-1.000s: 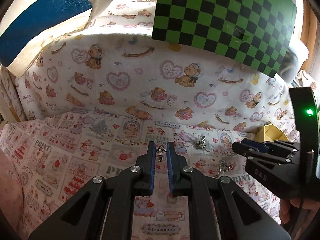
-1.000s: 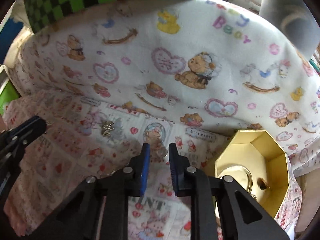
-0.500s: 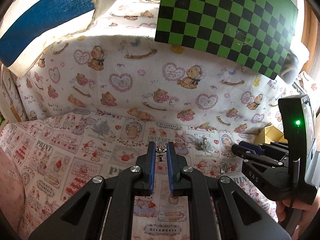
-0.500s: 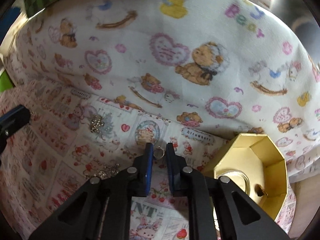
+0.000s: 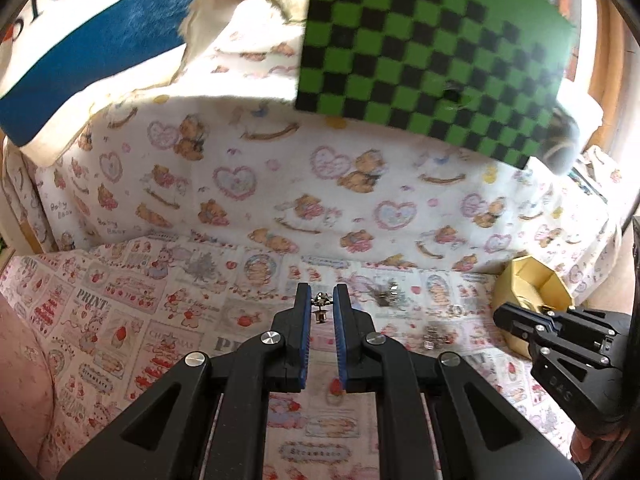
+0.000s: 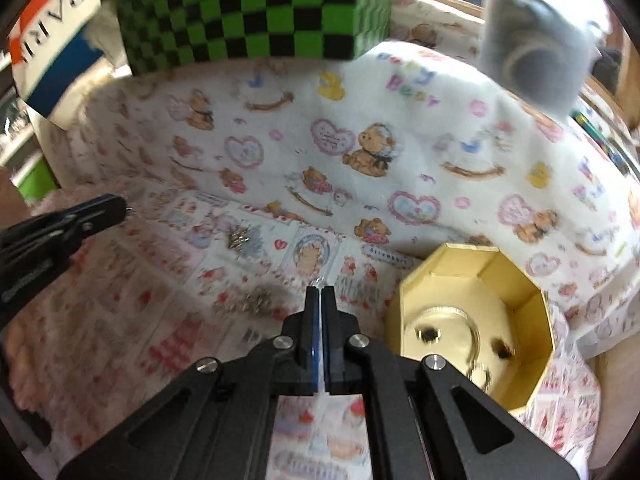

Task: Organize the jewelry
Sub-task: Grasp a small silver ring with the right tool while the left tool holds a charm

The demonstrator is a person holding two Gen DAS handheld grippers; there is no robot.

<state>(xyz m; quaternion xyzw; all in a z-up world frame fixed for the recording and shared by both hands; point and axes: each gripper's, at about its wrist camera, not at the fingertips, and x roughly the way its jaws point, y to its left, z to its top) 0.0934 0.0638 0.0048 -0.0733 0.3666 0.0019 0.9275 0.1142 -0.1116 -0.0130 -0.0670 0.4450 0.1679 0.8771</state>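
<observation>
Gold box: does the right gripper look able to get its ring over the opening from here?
Probably yes. The right gripper, shut on a small ring, sits just left of the gold box, whose top is open, with nothing between them.

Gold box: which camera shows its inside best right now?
Right wrist view: the gold box sits close, its open top facing the camera, floor and walls visible. Left wrist view shows only part of it, far right, behind the right gripper.
</observation>
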